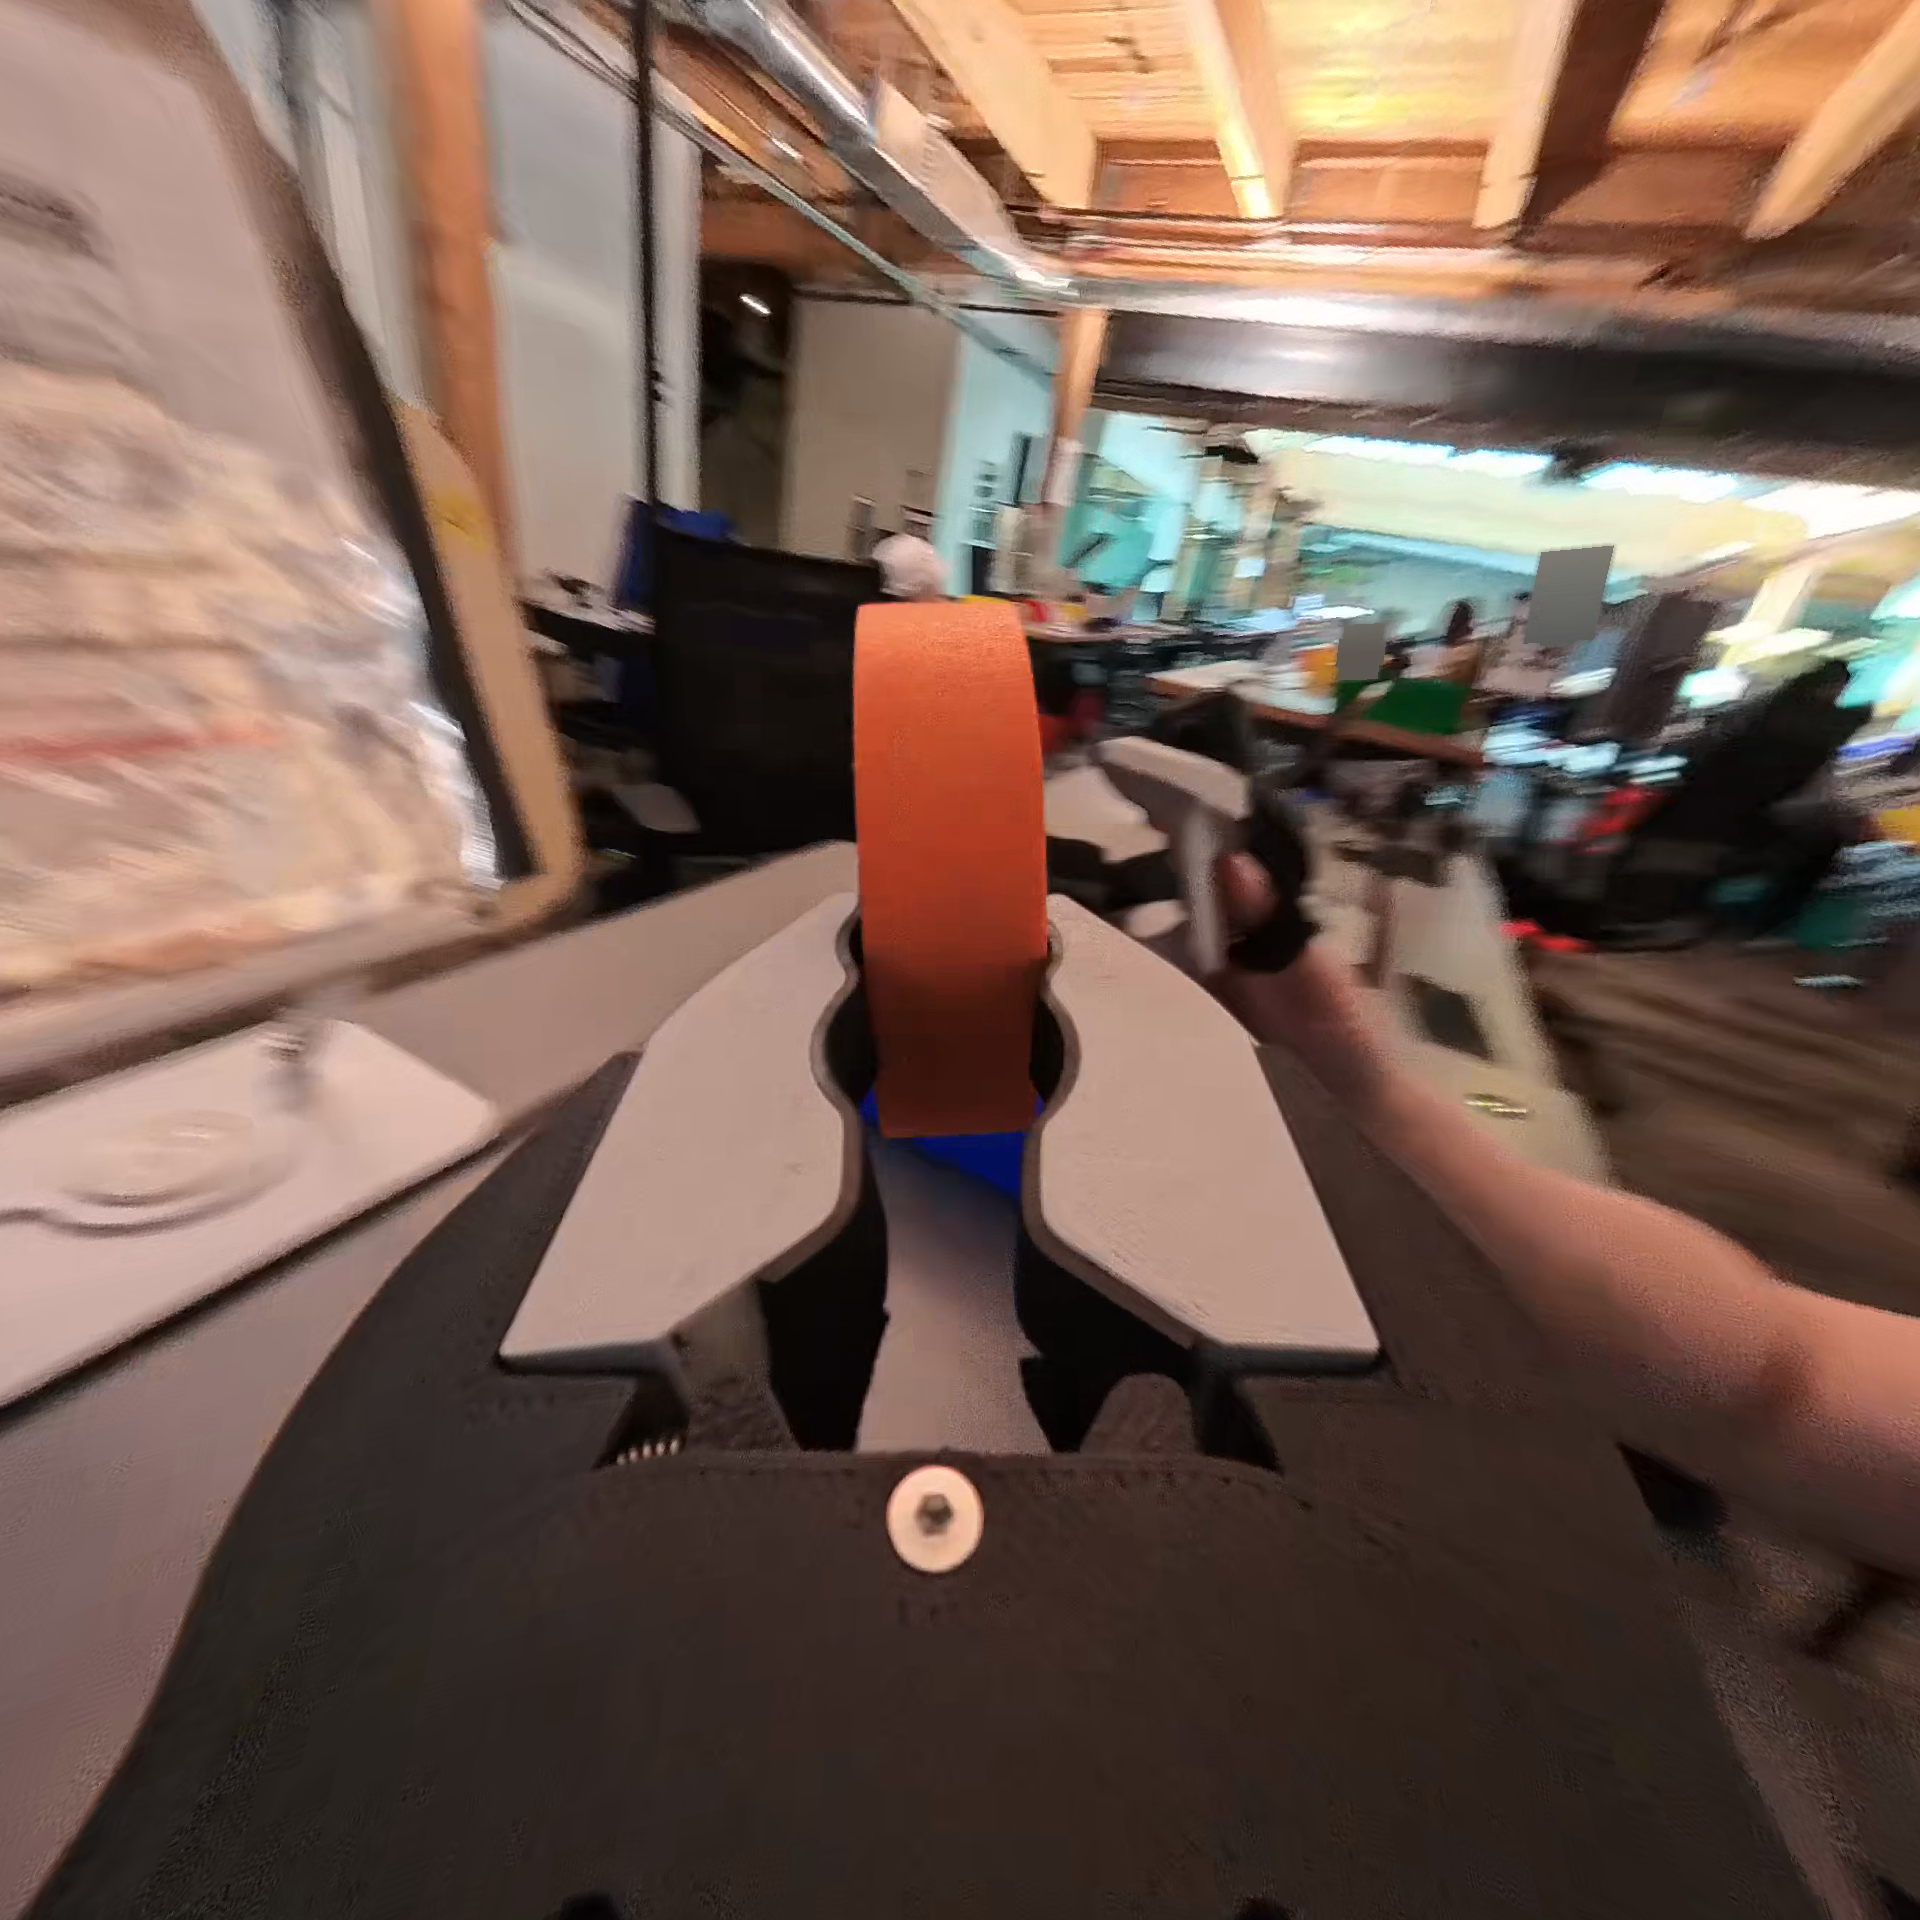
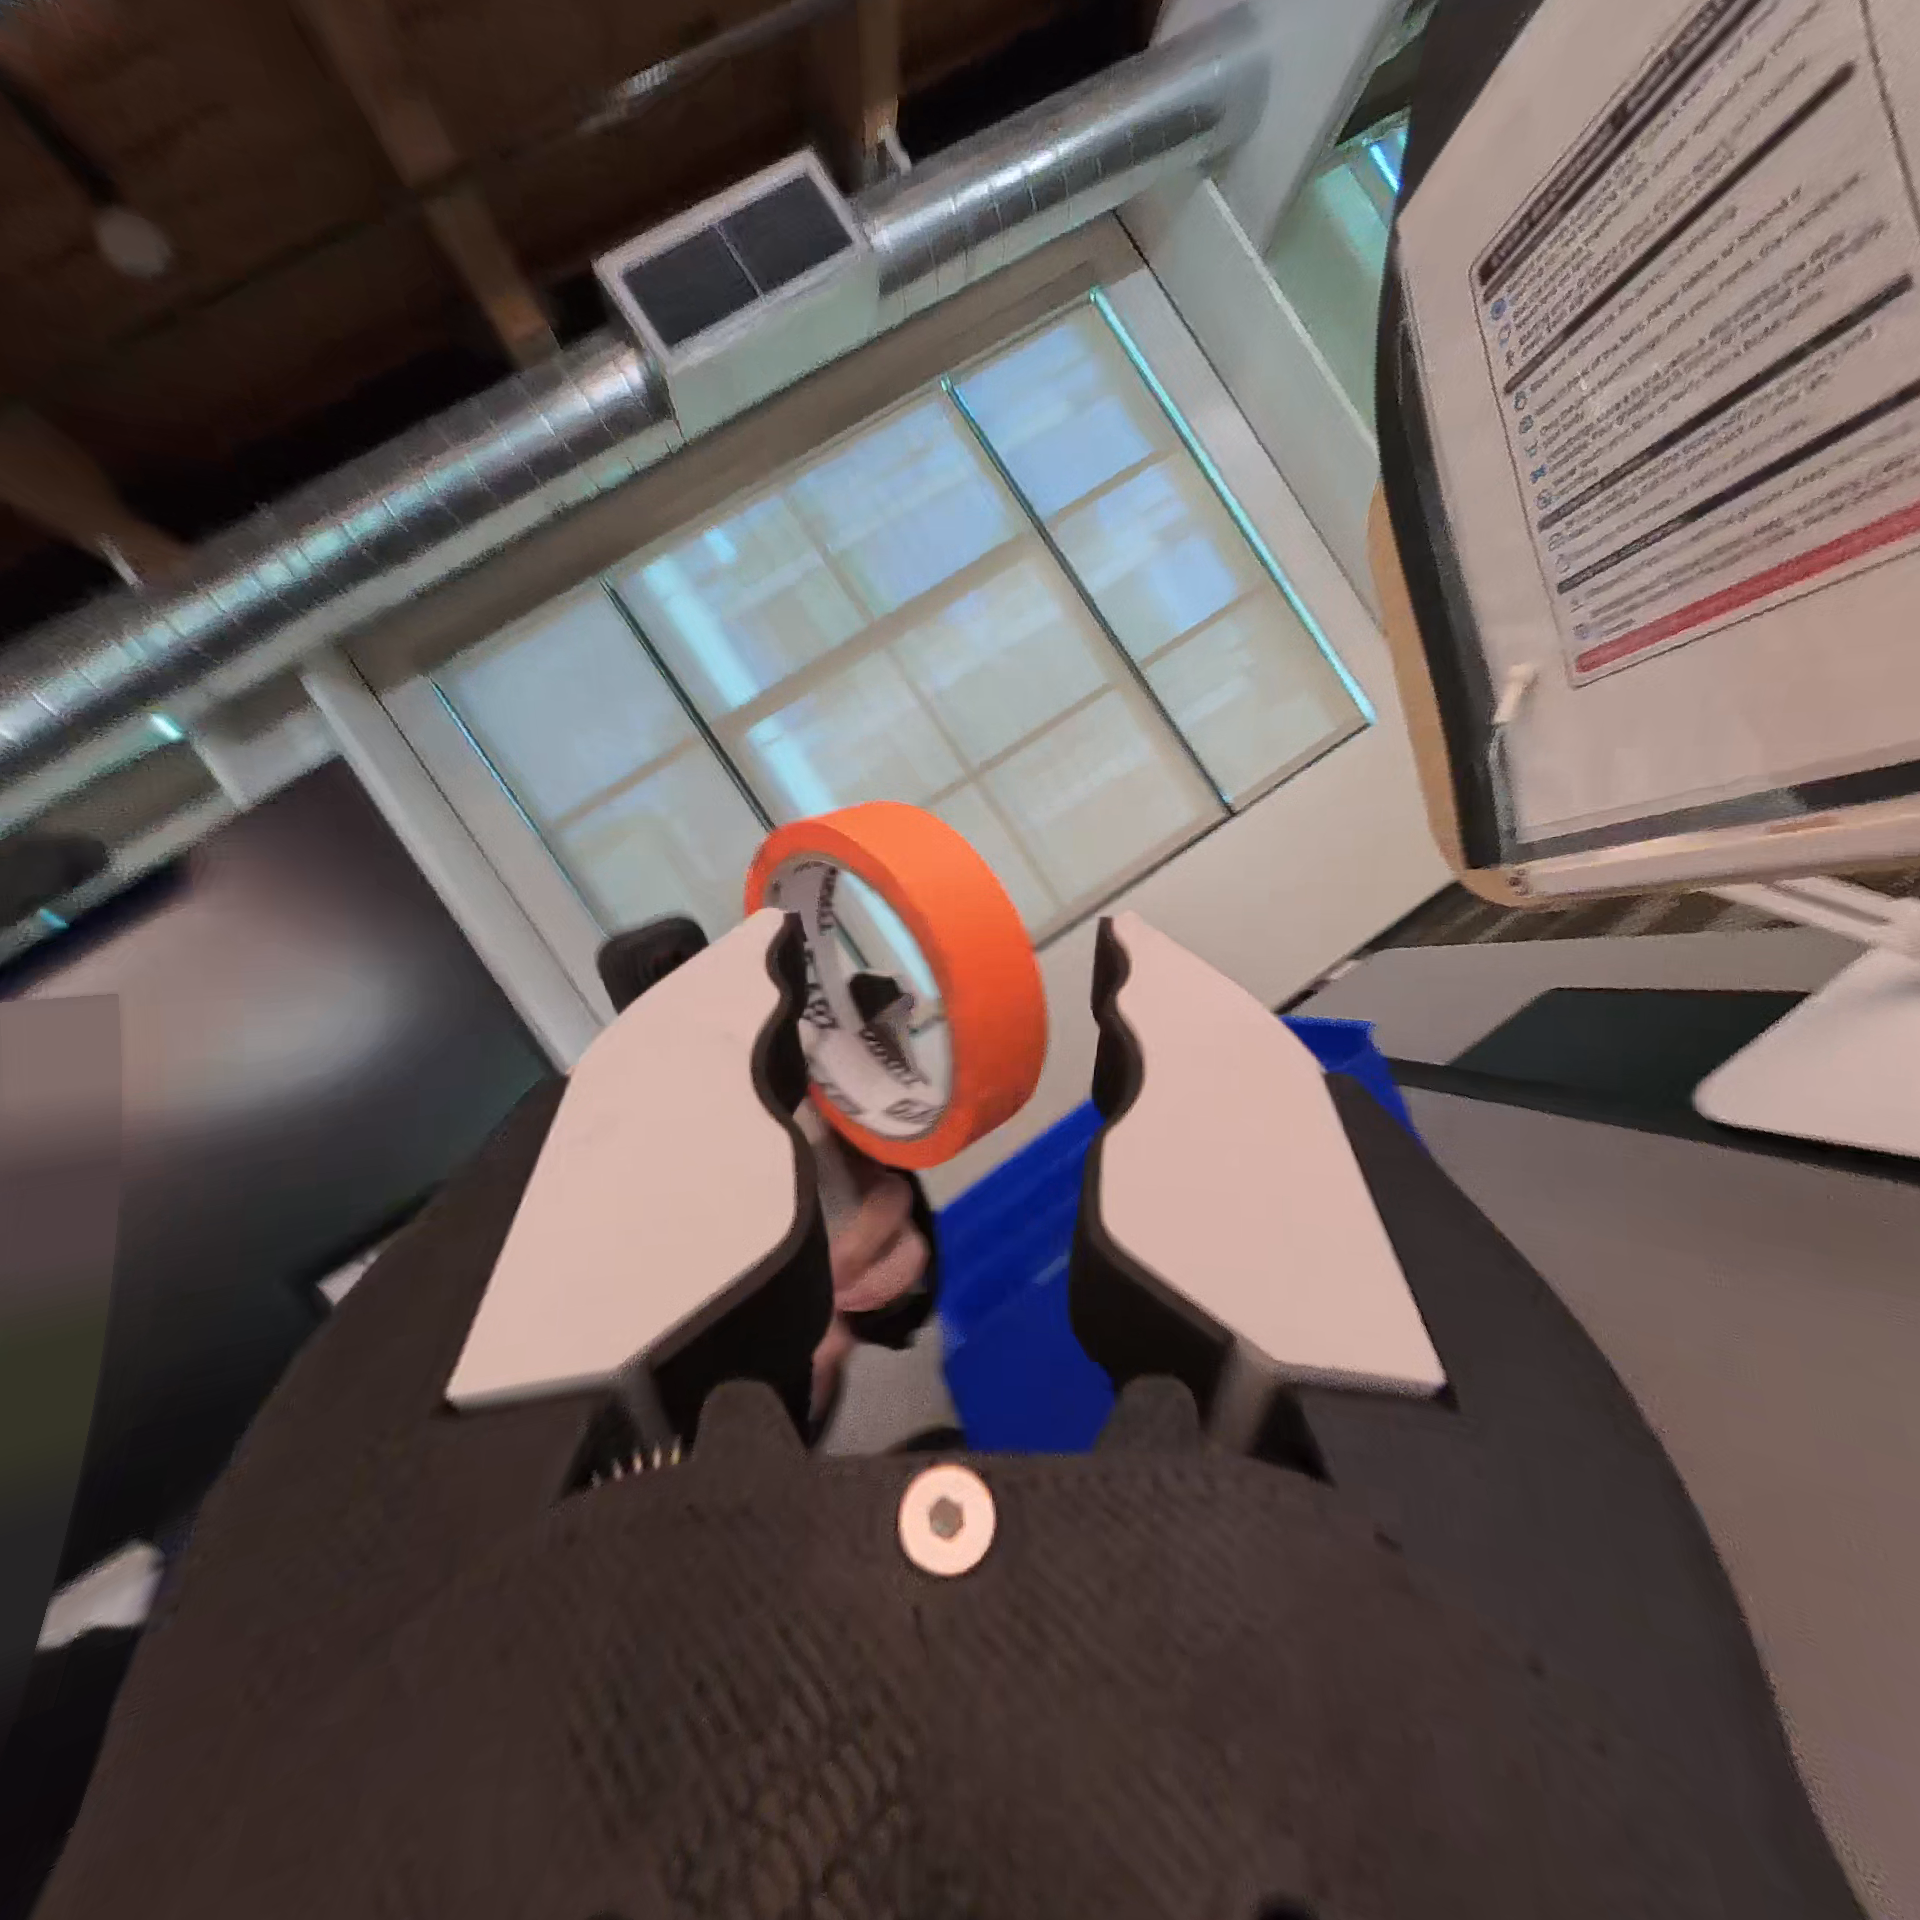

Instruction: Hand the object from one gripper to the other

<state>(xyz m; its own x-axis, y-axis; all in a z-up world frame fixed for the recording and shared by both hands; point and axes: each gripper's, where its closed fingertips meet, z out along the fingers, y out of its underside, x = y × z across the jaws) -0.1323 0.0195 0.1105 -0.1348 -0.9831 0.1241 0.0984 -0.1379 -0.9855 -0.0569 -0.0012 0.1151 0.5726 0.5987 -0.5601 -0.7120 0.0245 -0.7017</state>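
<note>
Left wrist view: left gripper [image 1: 951, 961] clamped on the orange tape roll [image 1: 948, 831], jaws pressing both flat sides; roll stands on edge, rising toward 12 o'clock past the fingertips; blue bin [image 1: 971, 1148] shows beneath, between the fingers; right gripper [image 1: 1179, 821], held in a person's hand [image 1: 1262, 904], sits at 2 o'clock, near but apart from the roll.

Right wrist view: right gripper [image 2: 940, 956] spread wide, holding nothing; tape roll [image 2: 899, 982] floats in the gap, overlapping the 9 o'clock finger in the picture, contact uncertain; clear of the 3 o'clock finger; blue bin [image 2: 1023, 1262] below.

Judgement: approach stage of the handover; receiver not yet gripping. Next move calls for centring the roll between the right jaws, closing firmly, then the left letting go.
</note>
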